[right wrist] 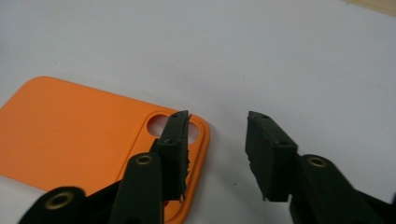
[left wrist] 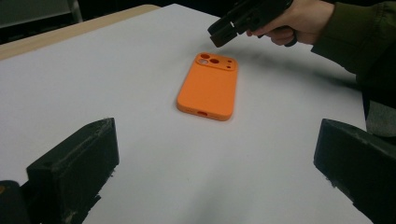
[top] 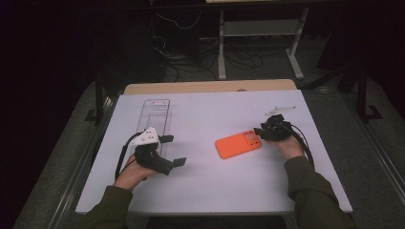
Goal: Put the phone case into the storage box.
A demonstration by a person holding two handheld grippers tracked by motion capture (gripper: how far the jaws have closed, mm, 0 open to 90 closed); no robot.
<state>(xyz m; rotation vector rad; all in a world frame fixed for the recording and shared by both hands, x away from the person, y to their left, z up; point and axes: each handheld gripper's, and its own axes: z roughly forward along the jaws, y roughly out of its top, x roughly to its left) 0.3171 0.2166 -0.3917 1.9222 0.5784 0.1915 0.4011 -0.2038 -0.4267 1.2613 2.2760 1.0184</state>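
Right gripper [right wrist: 215,140] at orange phone case [top: 238,144], jaws parted.
Right gripper view: one jaw over the camera cutout, nothing grasped; left gripper [top: 175,150] released.

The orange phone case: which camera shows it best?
The left gripper view: the whole phone case lies unblocked, its camera holes plain. The high view shows it whole but small. The right gripper view shows its camera-hole end, partly behind one black jaw.

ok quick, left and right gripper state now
left gripper: open, holding nothing
right gripper: open, one jaw over the camera corner of the orange phone case, not gripping it
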